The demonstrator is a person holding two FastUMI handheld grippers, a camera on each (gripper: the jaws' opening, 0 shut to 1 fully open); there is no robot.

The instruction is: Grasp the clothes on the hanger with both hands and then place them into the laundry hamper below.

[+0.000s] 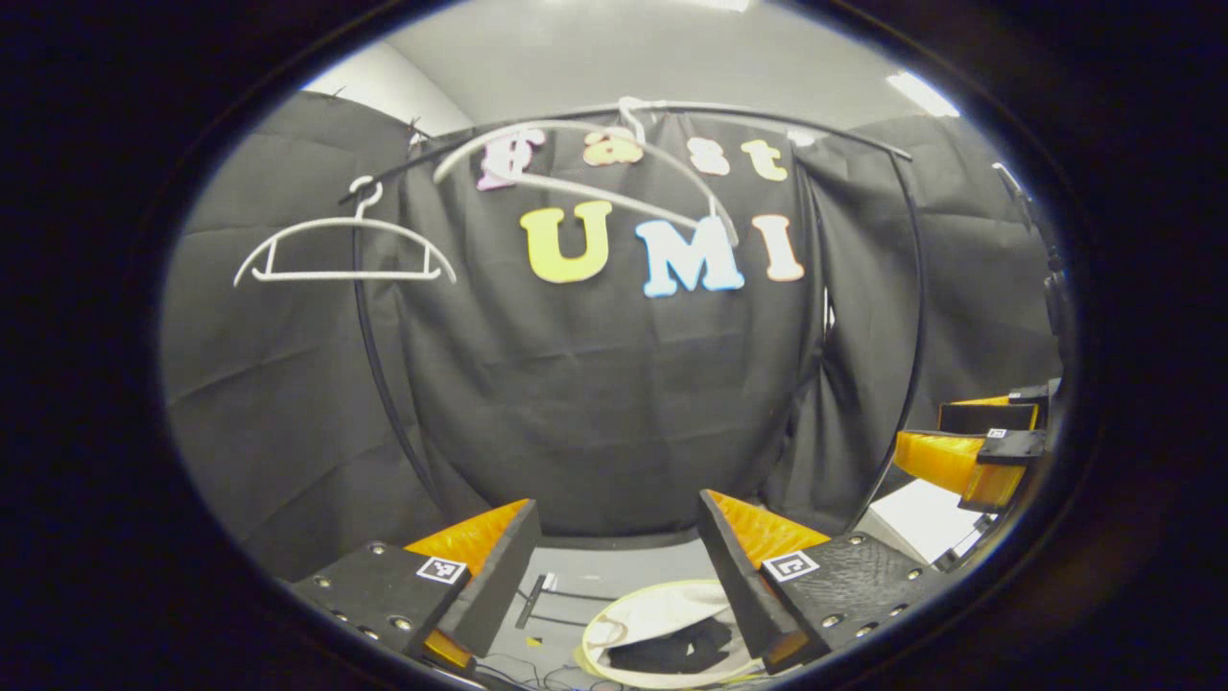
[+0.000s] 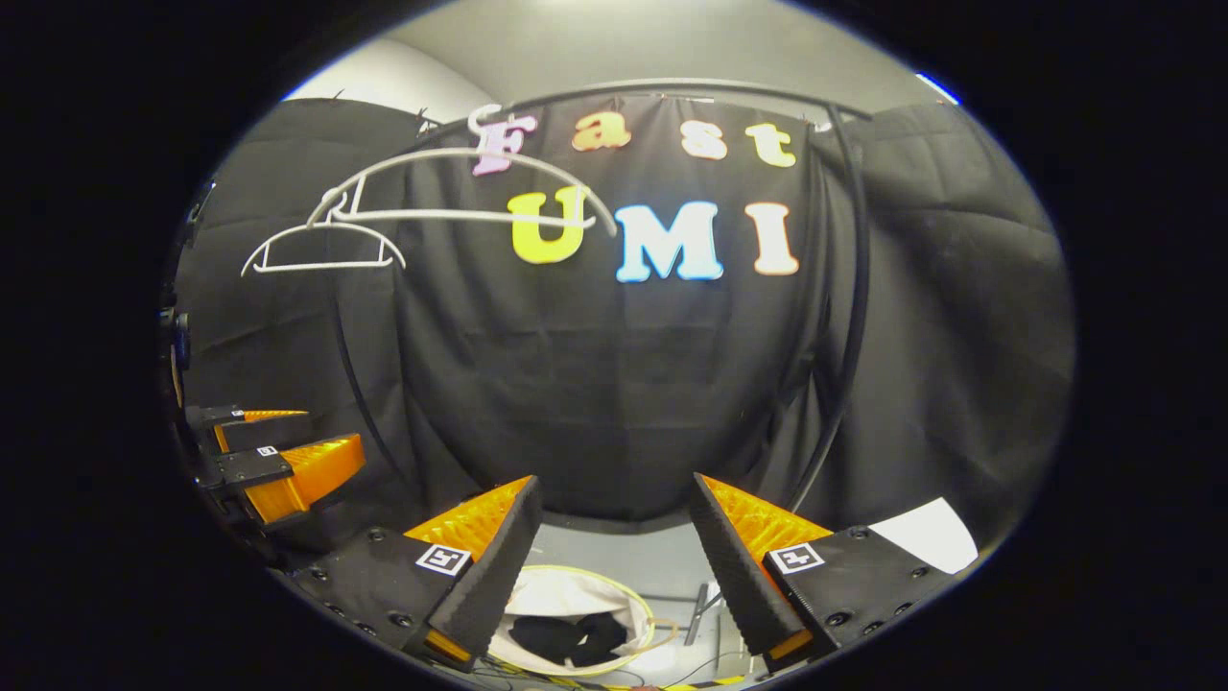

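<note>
Above the hamper point(image 1: 662, 605) — both grippers' jaws wide apart, holding nothing.

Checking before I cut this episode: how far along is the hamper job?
Looks done. Both hangers on the rail are bare, and a dark garment lies in the hamper below. In hand: nothing; the left gripper and right gripper are both open and empty above the hamper. Left: no clothes remain on either hanger, so nothing visible is left to move.
</note>
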